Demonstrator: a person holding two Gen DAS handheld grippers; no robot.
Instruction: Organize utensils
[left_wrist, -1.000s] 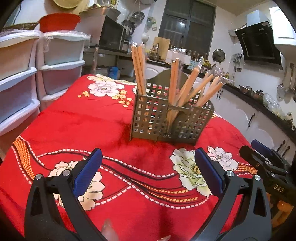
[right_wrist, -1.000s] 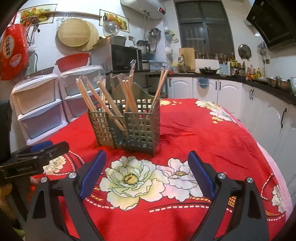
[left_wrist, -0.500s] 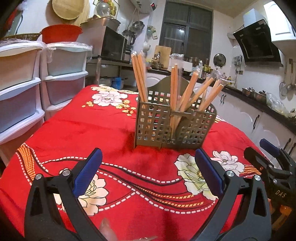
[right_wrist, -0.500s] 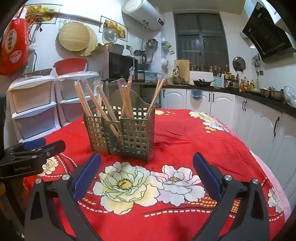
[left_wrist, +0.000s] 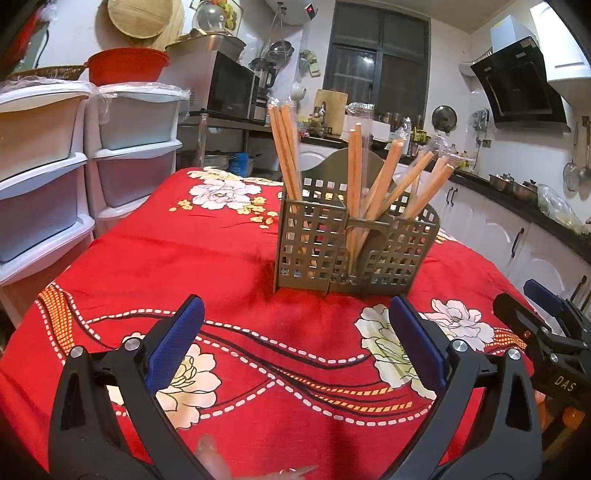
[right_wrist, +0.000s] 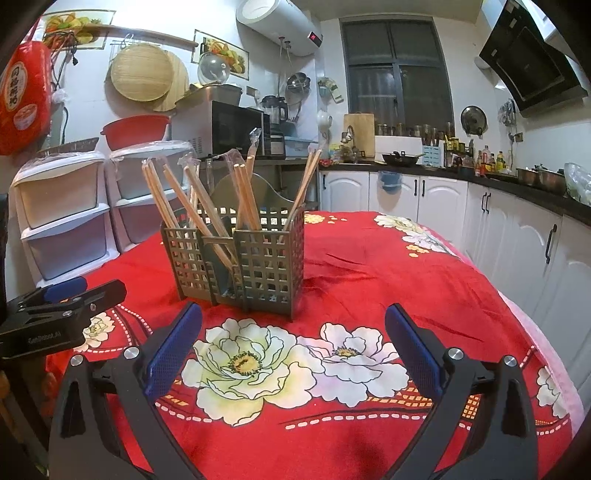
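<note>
both grippers hang low over the near edge of the table, tilted a little downward and aimed at the olive mesh caddy (left_wrist: 354, 247). the left gripper (left_wrist: 295, 343) has its blue pads spread wide with nothing between them, only the red flowered cloth (left_wrist: 184, 251) below. the right gripper (right_wrist: 293, 345) has just been opening and now stands wide too, empty. the caddy sits upright in the middle of the table, well ahead of both, with wooden chopsticks (right_wrist: 207, 206) leaning in its compartments, some in clear sleeves.
</note>
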